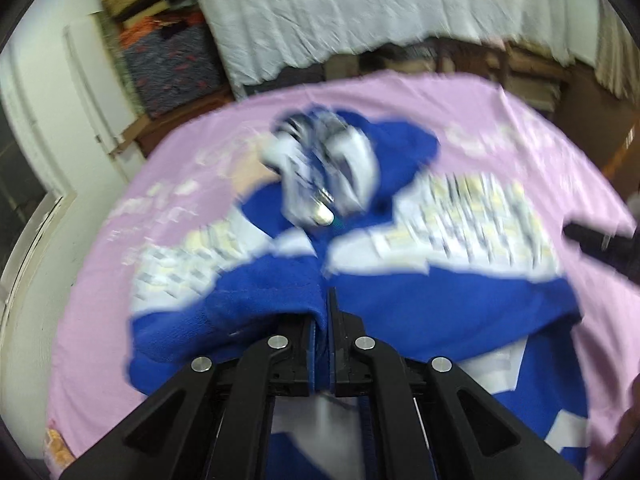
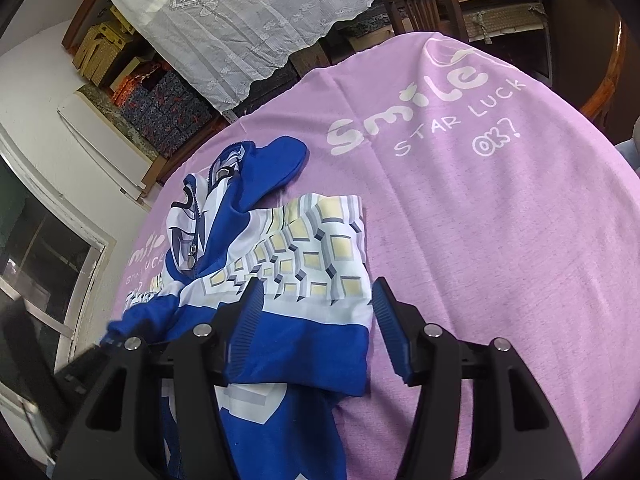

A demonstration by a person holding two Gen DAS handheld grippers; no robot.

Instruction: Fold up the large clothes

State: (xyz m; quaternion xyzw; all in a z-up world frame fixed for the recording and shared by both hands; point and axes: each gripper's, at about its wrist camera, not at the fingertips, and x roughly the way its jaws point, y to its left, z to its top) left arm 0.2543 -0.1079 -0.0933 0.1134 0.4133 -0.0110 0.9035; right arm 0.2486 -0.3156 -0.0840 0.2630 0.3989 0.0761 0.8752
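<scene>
Clearly the blue hooded jacket (image 2: 280,280) lies partly folded on the pink tablecloth (image 2: 500,220), hood (image 2: 276,164) away from the person, and a fold is in progress. The left gripper (image 1: 323,320) has its jaws clenched on a ridge of the jacket's blue fabric, which bunches between the pads. The right gripper (image 2: 320,320) hovers with jaws spread wide and nothing between them, over the jacket's right edge.

To do this fold well, I judge the left gripper should carry its pinched edge across in one smooth arc and lay it flat so no slack bunches beneath, while the right gripper presses or pins the opposite edge so the bundle does not slide on the cloth. The blur in the left view suggests speed; slowing down would keep edges aligned.

The jacket looks smooth and slightly glossy, probably a slippery synthetic, with solid blue panels, a white band printed with pale yellow squares, and a metal zipper pull (image 2: 191,260) near the collar. The tablecloth looks soft and matte, printed with white lettering.
</scene>
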